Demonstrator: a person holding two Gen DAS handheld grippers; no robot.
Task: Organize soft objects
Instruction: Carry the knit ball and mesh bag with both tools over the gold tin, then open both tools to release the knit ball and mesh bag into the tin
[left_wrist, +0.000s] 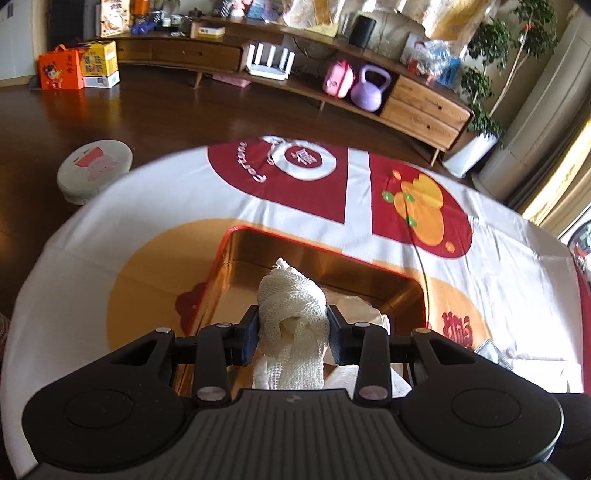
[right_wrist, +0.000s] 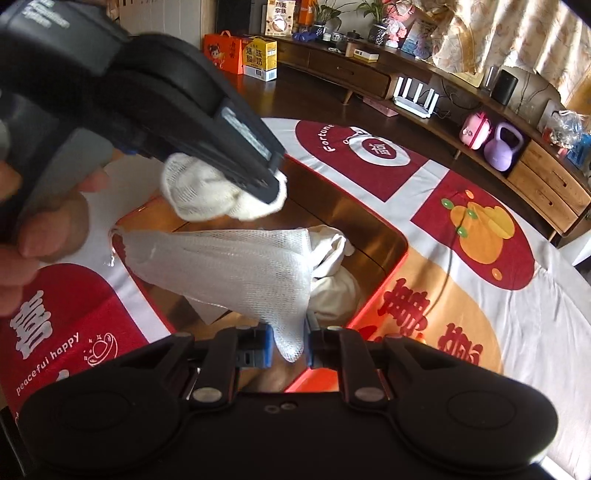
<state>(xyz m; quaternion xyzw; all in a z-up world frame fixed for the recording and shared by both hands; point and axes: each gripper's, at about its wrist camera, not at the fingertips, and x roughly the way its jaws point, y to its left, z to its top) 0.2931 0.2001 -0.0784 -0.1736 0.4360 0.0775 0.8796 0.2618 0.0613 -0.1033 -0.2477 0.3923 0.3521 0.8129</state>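
Note:
My left gripper is shut on a knotted white mesh cloth bundle, held just above a red box with a gold lining. In the right wrist view the same left gripper comes in from the upper left, the bundle in its tips. My right gripper is shut on the end of a second stretch of white mesh cloth, which spans leftward over the box. I cannot tell whether the two mesh pieces are joined. More white cloth bundles lie inside the box.
The box sits on a table covered by a white cloth with red and orange patches. A person's hand holds the left gripper. A round stool stands on the floor at left. A low wooden cabinet lines the far wall.

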